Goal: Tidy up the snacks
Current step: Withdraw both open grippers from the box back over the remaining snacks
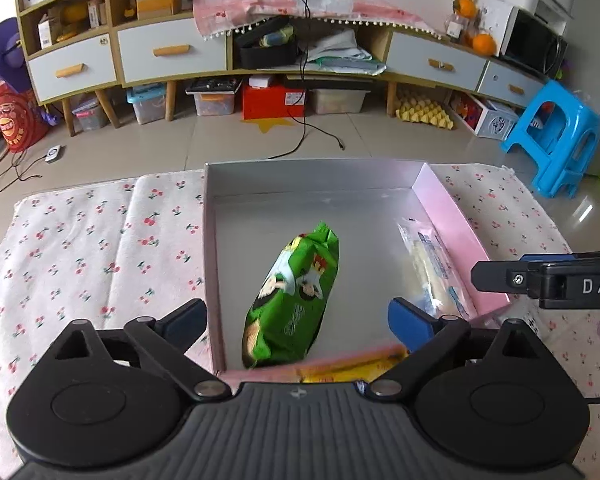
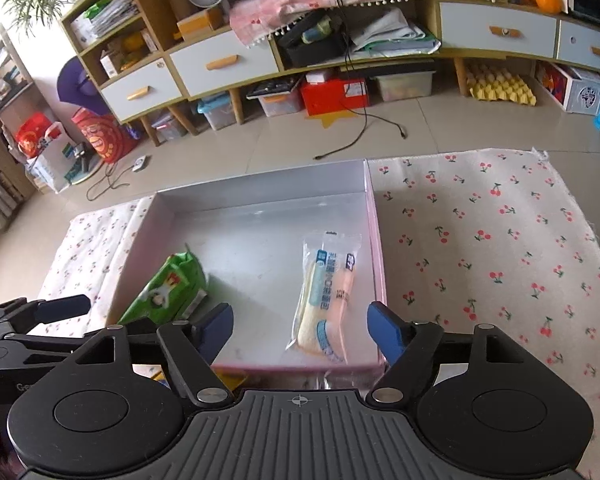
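We are releasing: left hand-held gripper [image 1: 297,322] gaping over green snack bag [image 1: 291,300]; right hand-held gripper [image 2: 300,330] gaping over clear-wrapped snack [image 2: 328,292] at box's [image 2: 259,188] 3 o'clock. Next: we are seeking remaining snacks.

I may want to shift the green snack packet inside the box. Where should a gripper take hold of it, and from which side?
Grip the green snack packet across its narrow width at mid-length, coming from above. It lies flat and lengthwise on the box floor, clear of the walls, so both long edges look reachable; the crimped ends are probably too floppy.
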The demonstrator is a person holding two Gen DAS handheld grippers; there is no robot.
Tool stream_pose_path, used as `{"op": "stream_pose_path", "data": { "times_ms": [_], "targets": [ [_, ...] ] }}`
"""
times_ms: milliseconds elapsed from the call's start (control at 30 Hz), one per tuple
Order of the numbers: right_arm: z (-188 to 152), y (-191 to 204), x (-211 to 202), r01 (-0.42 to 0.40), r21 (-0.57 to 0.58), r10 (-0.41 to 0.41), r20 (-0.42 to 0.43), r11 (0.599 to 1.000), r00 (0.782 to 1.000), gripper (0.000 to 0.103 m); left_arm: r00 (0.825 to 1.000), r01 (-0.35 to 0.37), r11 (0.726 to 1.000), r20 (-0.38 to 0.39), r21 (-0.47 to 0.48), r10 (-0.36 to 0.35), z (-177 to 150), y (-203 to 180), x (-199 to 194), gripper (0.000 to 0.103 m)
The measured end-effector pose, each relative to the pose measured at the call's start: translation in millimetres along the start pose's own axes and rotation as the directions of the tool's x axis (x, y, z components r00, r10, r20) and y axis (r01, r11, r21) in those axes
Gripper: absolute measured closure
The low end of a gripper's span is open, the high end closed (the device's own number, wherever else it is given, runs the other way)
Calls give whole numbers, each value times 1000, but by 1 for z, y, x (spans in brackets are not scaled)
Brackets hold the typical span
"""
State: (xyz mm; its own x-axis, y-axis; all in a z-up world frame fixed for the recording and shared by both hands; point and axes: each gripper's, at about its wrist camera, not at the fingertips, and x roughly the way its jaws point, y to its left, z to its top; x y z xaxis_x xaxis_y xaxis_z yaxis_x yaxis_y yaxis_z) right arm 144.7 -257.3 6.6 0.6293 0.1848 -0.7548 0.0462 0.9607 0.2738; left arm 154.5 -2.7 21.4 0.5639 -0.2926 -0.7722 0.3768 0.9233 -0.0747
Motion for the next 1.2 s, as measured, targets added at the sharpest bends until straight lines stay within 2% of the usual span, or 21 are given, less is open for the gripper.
{"op": "stream_pose_path", "data": {
  "times_ms": [200, 467, 633, 800, 867, 900, 1033, 1200],
  "targets": [
    [-12, 6, -24, 12, -12, -12, 1, 1000, 1000, 22, 1000, -18, 1000, -3, -1, 18, -14, -2, -20, 1],
    [-35, 20, -47, 22, -58, -24, -33, 998, 999, 18, 998, -48, 998, -41, -32, 47, -36, 2, -36, 1],
    [-55, 22, -49, 15, -47, -19, -68, 999, 997, 17, 993, -76, 996, -91, -44, 71, -53, 0, -38, 1],
    [-84, 15, -44, -1, -11, 0, -105, 1000, 995, 17, 993, -82, 993, -97, -82, 73, -74, 6, -36, 1],
    [-95, 13, -38, 21, 7, -20, -155, 1000, 988, 17, 989, -93, 990, -121, -110, 80, -82, 9, -33, 1],
    [-100, 12, -33, 31, 13, -28, -192, 999, 981, 17, 988, -93, 988, -132, -120, 77, -88, 10, -34, 1],
    [-112, 6, -21, -7, 52, 20, -252, 999, 967, 17, 986, -75, 981, -159, -179, 46, -95, 19, -29, 2],
    [-112, 3, -13, -5, 96, 31, -271, 995, 962, 17, 980, -56, 966, -197, -251, 6, -98, 22, -20, 10]
  ]
}}
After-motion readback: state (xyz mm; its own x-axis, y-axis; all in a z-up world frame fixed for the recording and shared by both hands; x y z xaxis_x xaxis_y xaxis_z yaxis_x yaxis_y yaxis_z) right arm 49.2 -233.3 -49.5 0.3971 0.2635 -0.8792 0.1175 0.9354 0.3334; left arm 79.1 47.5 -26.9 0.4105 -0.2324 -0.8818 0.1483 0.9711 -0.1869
